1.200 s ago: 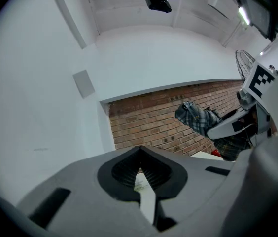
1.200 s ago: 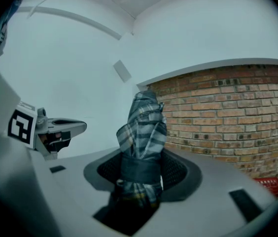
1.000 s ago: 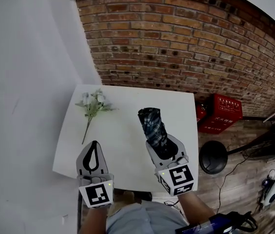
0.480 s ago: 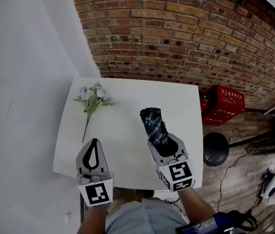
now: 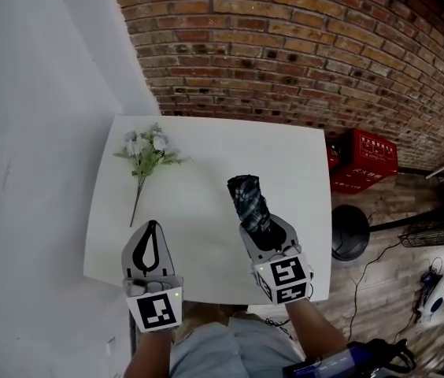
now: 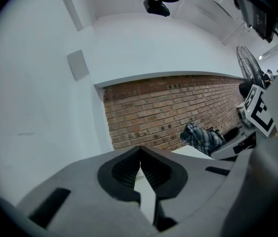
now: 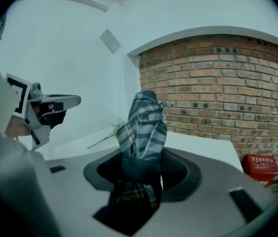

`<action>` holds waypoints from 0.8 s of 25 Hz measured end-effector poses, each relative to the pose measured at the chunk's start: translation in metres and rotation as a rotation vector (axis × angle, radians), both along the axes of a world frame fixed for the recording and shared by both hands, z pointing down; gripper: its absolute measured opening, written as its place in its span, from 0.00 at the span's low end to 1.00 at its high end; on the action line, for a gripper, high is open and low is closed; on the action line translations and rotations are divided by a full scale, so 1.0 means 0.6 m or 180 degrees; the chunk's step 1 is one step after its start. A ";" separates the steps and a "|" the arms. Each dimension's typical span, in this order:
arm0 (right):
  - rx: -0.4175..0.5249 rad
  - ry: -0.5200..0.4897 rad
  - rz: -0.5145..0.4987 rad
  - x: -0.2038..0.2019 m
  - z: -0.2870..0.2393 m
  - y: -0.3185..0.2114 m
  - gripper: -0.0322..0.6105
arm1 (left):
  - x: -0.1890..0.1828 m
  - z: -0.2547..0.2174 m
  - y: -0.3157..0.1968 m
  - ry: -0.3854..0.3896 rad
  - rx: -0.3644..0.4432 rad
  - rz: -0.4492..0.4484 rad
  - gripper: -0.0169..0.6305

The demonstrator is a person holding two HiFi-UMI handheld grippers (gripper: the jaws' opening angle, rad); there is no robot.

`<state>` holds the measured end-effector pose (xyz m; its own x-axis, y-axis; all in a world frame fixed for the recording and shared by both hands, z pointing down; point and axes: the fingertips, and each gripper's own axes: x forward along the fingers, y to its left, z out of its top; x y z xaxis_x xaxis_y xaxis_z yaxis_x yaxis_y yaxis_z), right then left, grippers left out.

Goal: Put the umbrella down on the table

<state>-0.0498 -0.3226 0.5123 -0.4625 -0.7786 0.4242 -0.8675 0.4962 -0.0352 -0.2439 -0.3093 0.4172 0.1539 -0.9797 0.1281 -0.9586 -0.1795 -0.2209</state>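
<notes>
Lower now, the right tongs [image 5: 264,233] clamp the folded dark plaid fabric umbrella [image 5: 249,203], which points forward and upward over the white square tabletop [image 5: 206,144]. The left tongs [image 5: 150,233] are together and empty.

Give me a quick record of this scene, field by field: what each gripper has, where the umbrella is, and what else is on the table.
Surface: white table against a brick wall
Item held: folded plaid umbrella, over the table's right half, not yet released
Right side: right gripper shut on the umbrella's near end
Left side: left gripper jaws together, nothing between them, over the near left part of the table
Also on table: flower sprig, far left, apart from the umbrella
On floor: red crate, right of the table
</notes>
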 end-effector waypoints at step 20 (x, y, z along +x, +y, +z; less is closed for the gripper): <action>-0.0449 0.0172 0.0005 0.004 0.107 -0.020 0.37 | 0.004 0.048 -0.037 0.0015 -0.0184 0.0060 0.04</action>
